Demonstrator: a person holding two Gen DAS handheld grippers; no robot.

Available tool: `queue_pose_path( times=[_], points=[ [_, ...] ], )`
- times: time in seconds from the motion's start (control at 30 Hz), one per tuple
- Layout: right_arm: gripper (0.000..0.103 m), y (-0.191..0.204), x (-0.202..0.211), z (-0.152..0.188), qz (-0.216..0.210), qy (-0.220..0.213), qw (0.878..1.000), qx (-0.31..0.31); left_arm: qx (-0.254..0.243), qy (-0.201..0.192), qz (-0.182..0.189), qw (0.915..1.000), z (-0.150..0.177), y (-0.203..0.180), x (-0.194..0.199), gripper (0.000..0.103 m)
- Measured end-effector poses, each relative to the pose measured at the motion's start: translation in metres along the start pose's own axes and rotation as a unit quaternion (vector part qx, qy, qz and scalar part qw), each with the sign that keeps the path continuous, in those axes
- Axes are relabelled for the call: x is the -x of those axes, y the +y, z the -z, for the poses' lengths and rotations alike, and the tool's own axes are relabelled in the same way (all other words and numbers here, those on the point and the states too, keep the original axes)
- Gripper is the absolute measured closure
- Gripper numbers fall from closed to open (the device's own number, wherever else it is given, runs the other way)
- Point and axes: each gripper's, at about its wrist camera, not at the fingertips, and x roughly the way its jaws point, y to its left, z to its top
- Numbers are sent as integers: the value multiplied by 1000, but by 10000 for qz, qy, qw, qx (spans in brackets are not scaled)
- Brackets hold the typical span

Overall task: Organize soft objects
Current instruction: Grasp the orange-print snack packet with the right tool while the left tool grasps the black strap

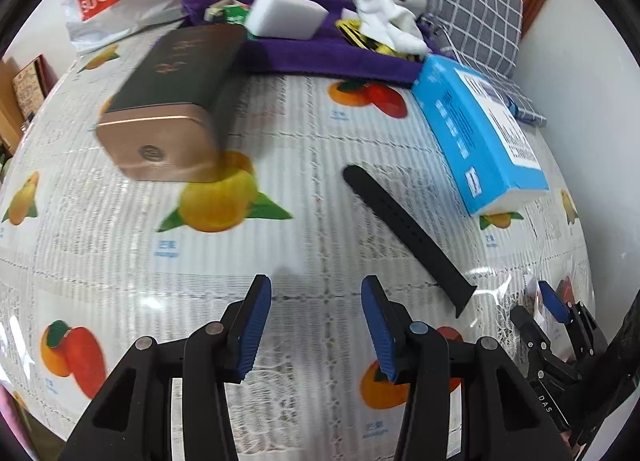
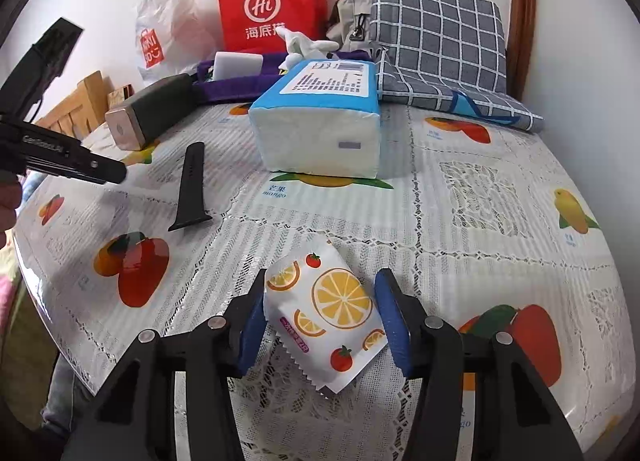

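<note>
Our right tongs [image 2: 322,317] stand spread around the fruit-print tissue pack [image 2: 326,317] at lower centre on the worktop [image 2: 480,221]; light, squashy, slick wrapper, so we'd pinch its long sides. Left tongs [image 1: 316,325] spread, empty.

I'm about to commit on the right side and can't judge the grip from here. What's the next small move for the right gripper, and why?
Probably close the right gripper on the tissue packet. The packet lies on the tablecloth between the open fingers, one blue pad already at its left edge, the other slightly clear. The left gripper is open and empty, near the watch strap.
</note>
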Motion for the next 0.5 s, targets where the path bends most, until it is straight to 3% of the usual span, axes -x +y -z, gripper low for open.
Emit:
queue_pose_path(
  times=[0.13, 0.2, 0.27, 0.33, 0.5],
  points=[
    [54, 0, 0, 0, 18, -14, 10000, -21, -100, 51, 99, 9999, 0, -14, -8, 58],
    [74, -2, 1, 0, 80, -28, 10000, -41, -102, 55, 161, 9998, -1, -21, -11, 58],
    [80, -10, 2, -1, 17, 18, 9998, -196, -120, 36, 215, 9997, -2, -28, -15, 52],
    [81, -17, 3, -2, -133, 33, 9995, -301, -133, 24, 242, 9996, -4, -36, -19, 51],
    [82, -15, 2, -2, -94, 10, 9997, -221, -292, -16, 8, 9996, -12, -60, -29, 35]
  ],
)
